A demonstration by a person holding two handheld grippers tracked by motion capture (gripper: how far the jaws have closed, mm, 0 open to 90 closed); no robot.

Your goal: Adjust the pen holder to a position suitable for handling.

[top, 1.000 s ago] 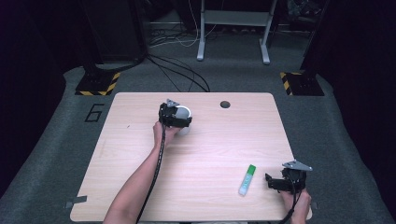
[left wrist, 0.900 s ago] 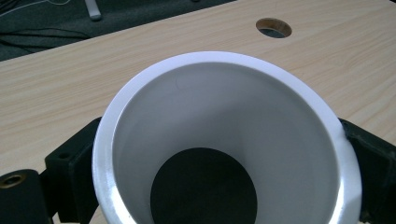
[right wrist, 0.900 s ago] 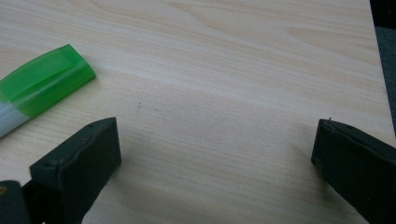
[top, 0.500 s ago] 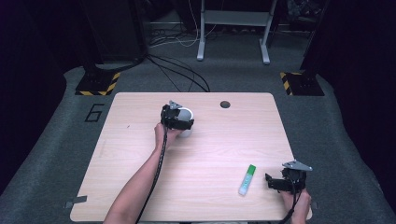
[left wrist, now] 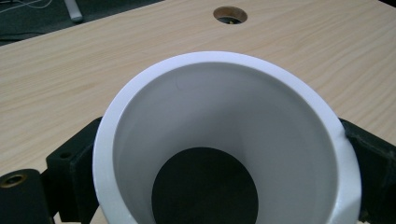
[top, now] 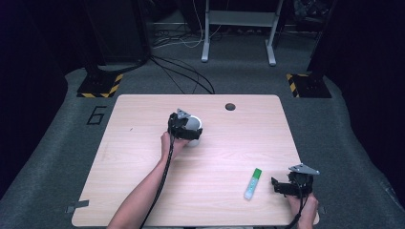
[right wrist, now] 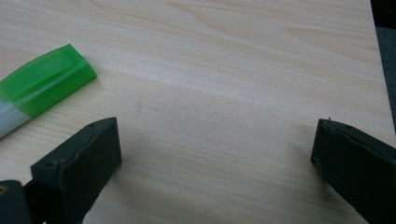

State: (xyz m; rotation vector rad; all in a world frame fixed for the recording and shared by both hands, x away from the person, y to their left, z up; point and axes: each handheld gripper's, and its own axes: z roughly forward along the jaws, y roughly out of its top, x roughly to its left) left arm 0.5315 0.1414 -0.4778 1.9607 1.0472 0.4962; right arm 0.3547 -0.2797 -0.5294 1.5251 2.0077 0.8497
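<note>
The left forearm reaches forward across the middle, its hand carrying the left gripper [top: 187, 130] with both black jaws pressed against what they hold. The right gripper [top: 282, 186] sits low near the person's own edge, pointing leftward, its jaws spread wide apart with nothing between them [right wrist: 215, 163].

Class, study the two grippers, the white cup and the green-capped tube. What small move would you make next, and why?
Probably slide the right gripper toward the green-capped tube and bring its open jaws around it. The left gripper already clamps the white cup, one jaw on each side, while the tube lies flat on the table, just beside the right jaws, outside them.
</note>
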